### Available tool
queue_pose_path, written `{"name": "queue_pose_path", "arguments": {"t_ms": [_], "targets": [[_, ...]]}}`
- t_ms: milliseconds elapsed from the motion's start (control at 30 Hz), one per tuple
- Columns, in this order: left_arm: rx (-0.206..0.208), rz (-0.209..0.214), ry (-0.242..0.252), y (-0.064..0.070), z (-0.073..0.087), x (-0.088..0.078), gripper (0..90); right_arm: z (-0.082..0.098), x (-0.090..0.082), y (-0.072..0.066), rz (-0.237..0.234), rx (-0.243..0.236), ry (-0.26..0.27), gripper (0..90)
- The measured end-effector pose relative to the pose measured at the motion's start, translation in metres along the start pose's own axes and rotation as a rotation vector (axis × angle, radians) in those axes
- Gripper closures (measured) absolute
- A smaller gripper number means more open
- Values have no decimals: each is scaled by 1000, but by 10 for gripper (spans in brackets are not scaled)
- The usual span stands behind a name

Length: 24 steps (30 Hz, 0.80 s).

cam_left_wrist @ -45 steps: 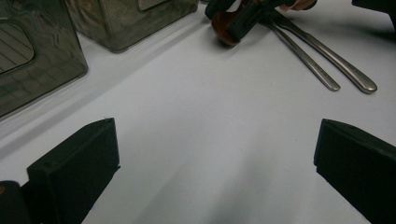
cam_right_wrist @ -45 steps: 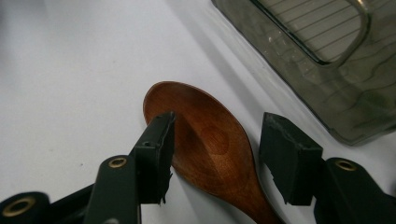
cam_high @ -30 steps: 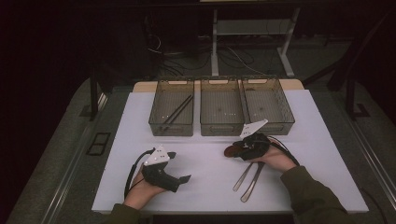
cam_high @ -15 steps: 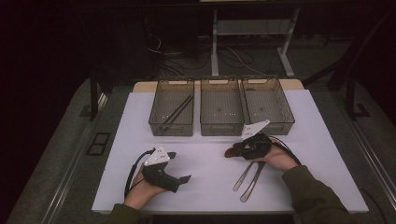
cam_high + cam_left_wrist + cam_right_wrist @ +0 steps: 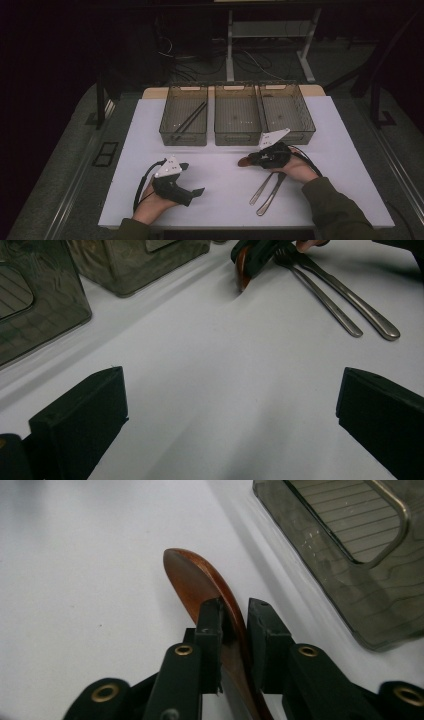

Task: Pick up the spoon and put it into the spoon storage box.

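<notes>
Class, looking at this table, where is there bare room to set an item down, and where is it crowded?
Bare: the white table between both grippers, and each front corner. Crowded: the three bins at the back and the two metal utensils beside the right gripper.

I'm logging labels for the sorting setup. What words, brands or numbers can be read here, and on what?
None: no readable text on the three bins, the wooden spoon, the metal cutlery or the grey gripper plates; small dark dots on the plates are too small to read as marks.

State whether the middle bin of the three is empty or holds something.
Empty, as far as visible: the middle bin shows only its ribbed floor, while the left bin holds dark chopsticks.
</notes>
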<state>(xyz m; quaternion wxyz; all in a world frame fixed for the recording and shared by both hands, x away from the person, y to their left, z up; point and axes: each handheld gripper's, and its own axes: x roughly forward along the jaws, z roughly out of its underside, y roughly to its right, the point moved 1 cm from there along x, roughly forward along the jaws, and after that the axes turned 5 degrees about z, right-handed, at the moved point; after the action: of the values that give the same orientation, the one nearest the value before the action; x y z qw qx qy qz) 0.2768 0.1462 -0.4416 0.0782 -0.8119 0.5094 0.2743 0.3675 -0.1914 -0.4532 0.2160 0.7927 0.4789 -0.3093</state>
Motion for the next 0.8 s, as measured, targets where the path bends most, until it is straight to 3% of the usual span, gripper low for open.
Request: {"name": "queue_pose_path", "arguments": {"t_ms": [367,567,800], "targets": [[1,-2,6,-1,1,0,0,-2,3,4,21,2,32,813],[5,4,6,-1,2,0,0,-7,-3,7,50,27,91,822],[3,14,14,-4,4,1,0,-15,-12,7,73,21,134,823]]}}
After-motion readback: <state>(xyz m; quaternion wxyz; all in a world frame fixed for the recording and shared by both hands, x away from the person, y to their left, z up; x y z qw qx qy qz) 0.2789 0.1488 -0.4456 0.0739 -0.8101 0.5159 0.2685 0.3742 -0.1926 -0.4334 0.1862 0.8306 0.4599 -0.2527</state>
